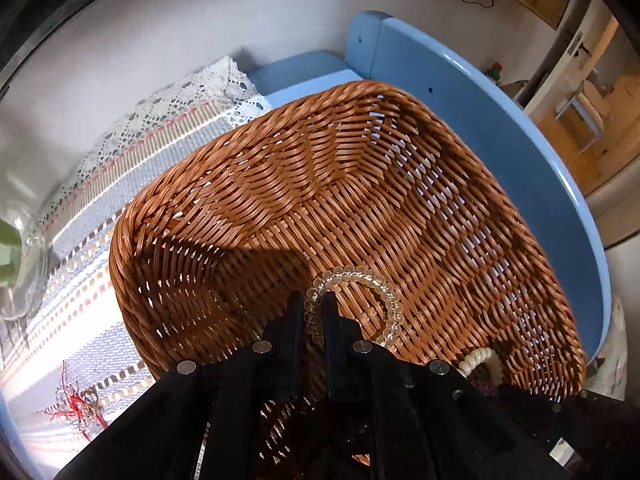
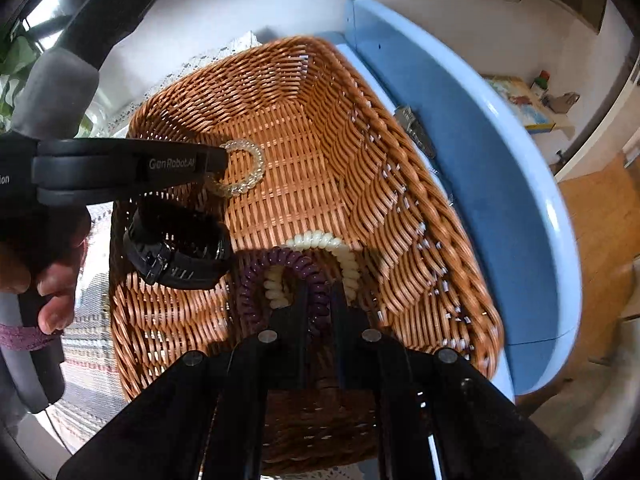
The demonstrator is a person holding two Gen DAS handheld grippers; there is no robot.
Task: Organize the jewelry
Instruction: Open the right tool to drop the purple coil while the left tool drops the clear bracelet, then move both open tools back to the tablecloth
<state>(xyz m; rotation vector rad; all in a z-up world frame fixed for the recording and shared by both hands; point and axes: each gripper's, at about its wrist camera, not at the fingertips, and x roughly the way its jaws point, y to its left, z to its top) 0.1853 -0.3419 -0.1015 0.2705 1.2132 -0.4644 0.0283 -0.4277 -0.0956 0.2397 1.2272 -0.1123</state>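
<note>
Left hand-held gripper [image 1: 313,300] pinches my clear bead bracelet [image 1: 360,276] over the basket [image 1: 320,168]; right hand-held gripper [image 2: 320,292] clamps the purple coil [image 2: 288,260]; only right view shows the black watch [image 2: 180,248].

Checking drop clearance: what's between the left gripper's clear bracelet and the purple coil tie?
Right wrist view: only bare basket floor between clear bracelet and purple coil tie.

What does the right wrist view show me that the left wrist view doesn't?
Only the right wrist view shows the purple coil pinched in the right gripper, the black watch in the basket, and the left gripper from the side. Only the left wrist view shows the red tangle on the striped cloth and the glass jar. Both show the basket, the clear bracelet held by the left gripper, and the cream coil.
</note>
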